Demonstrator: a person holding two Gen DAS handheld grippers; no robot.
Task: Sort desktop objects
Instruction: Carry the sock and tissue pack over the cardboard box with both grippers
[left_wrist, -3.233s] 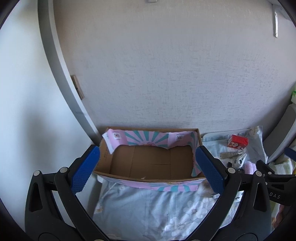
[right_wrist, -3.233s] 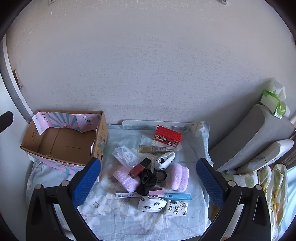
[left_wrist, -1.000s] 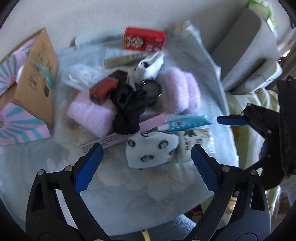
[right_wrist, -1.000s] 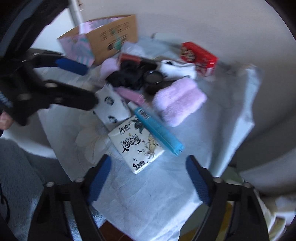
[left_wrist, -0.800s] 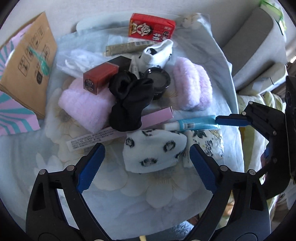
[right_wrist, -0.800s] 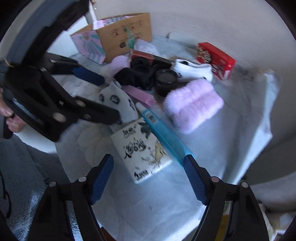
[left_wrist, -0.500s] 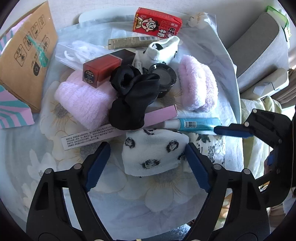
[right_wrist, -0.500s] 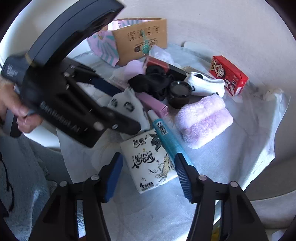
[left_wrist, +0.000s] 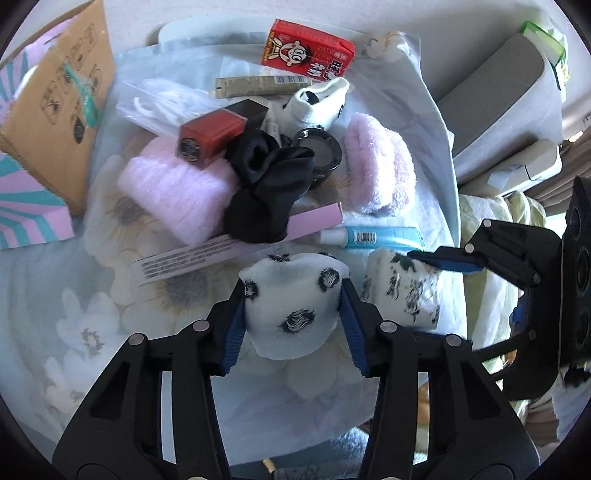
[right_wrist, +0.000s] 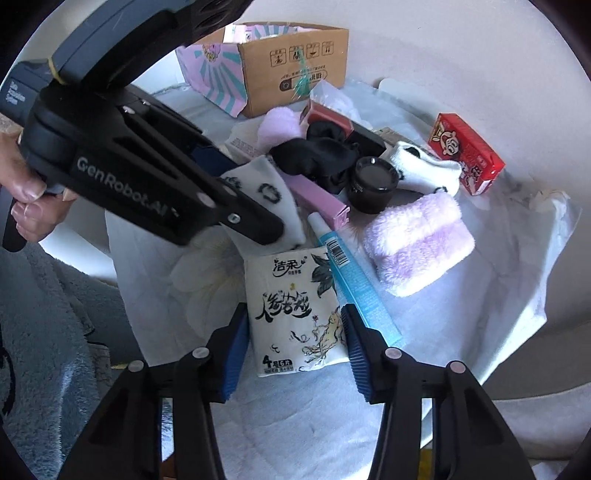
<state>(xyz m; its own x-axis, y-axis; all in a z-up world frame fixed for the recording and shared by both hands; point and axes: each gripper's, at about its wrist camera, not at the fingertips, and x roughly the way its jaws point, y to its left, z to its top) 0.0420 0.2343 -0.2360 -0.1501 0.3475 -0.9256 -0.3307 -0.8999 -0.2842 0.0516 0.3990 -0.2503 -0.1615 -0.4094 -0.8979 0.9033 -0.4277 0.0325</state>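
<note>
our left gripper (left_wrist: 293, 319) had just been closing, and its blue pads pinched the white sock with black spots (left_wrist: 291, 310) from both sides on the pale flowered cloth (left_wrist: 110, 332). our right gripper (right_wrist: 293, 347) had been closing too, and its pads pressed the two long edges of the white tissue pack with black ink drawings (right_wrist: 293, 310). just beside that pack lay the light blue tube (right_wrist: 354, 280), touching its right edge. beyond the sock we saw the long pink carton (left_wrist: 236, 247) with a black cloth scrunchie (left_wrist: 266, 199) heaped on it, a folded pink fluffy towel (left_wrist: 173, 192) to the left and a lilac fluffy one (left_wrist: 380, 162) to the right. a round black jar (left_wrist: 319, 151) sat between them. further back stood a dark red lipstick box (left_wrist: 210, 133), a second spotted sock (left_wrist: 317, 99) and a red drink carton (left_wrist: 308, 55). the brown cardboard box with pink and teal flaps (left_wrist: 55, 110) stood at the far left.
</note>
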